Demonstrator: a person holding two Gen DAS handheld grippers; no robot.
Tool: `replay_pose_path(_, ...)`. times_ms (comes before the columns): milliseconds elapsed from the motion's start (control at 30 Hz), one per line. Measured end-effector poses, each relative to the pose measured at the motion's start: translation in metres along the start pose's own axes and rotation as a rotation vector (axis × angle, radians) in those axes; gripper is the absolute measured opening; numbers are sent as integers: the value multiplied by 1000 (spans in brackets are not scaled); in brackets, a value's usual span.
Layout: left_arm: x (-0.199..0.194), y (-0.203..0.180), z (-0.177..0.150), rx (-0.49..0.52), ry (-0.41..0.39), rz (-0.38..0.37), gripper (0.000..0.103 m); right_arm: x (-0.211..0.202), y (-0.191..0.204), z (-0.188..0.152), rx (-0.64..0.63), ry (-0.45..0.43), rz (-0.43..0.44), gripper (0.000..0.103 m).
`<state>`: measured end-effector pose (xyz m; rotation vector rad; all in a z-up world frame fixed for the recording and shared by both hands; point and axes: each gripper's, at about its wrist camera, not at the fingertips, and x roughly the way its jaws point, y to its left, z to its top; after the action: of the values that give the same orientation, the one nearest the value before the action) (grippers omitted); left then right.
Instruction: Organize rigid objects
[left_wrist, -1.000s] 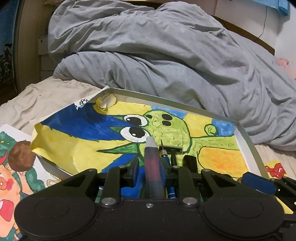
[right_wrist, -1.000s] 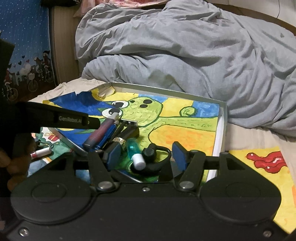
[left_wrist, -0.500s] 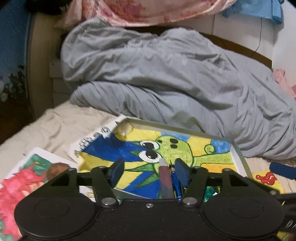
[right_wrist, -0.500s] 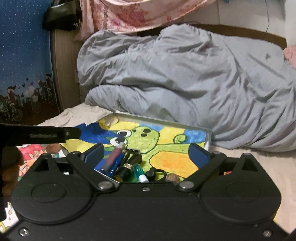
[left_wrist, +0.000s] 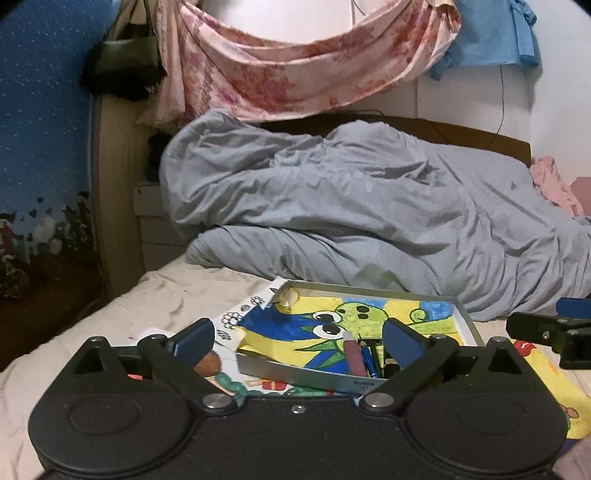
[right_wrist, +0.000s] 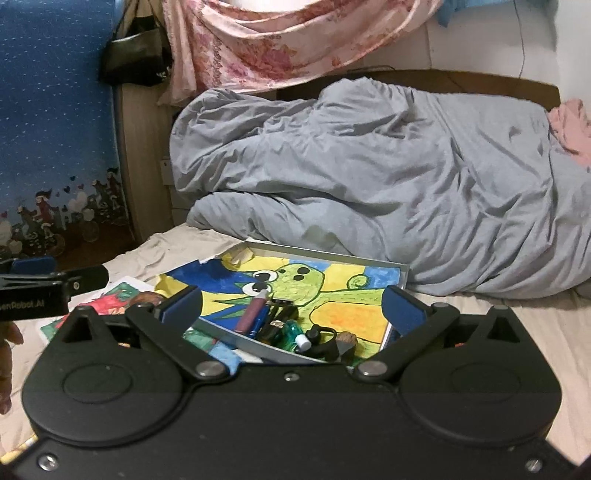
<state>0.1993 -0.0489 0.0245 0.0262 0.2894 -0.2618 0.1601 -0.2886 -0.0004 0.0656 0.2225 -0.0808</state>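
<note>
The left tool (right_wrist: 33, 291) read "GenRobot.AI", partly cut off; both it and the right tool (right_wrist: 291, 308) had just spread wide, empty.

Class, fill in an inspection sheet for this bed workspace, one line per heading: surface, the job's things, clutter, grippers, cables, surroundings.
Surface: beige bedsheet, wrinkled.
Job's things: shallow metal tray lined with a painted frog picture; in its near corner lie a pink tube, blue pen, teal bottle and black ring-handled piece.
Clutter: loose children's drawings beside the tray.
Grippers: left hand-held gripper and right hand-held gripper open, jaws just opened, nothing between them.
Cables: thin wire hanging down the wall.
Surroundings: grey duvet heaped behind the tray, pink floral cloth hung above, blue curtain.
</note>
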Motion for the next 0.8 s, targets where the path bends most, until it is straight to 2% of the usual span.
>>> replay_pose_path(200, -42, 2, -7, -11, -48, 33, 102, -35, 12, 0, -16, -46, -6, 102)
replay_pose_path(333, -71, 0, -17, 15, -76, 56, 102, -60, 17, -6, -38, -75, -20, 102)
replay_pose_path(433, -89, -1, -24, 40, -82, 83, 102, -79, 23, -14, -51, -95, -33, 102)
replay_pose_path(667, -122, 4, -41, 22, -88, 166, 102, -112, 33, -30, -88, -123, -47, 102)
replay_pose_path(800, -134, 4, -44, 15, -92, 193, 102, -117, 33, -39, -78, -104, -43, 102)
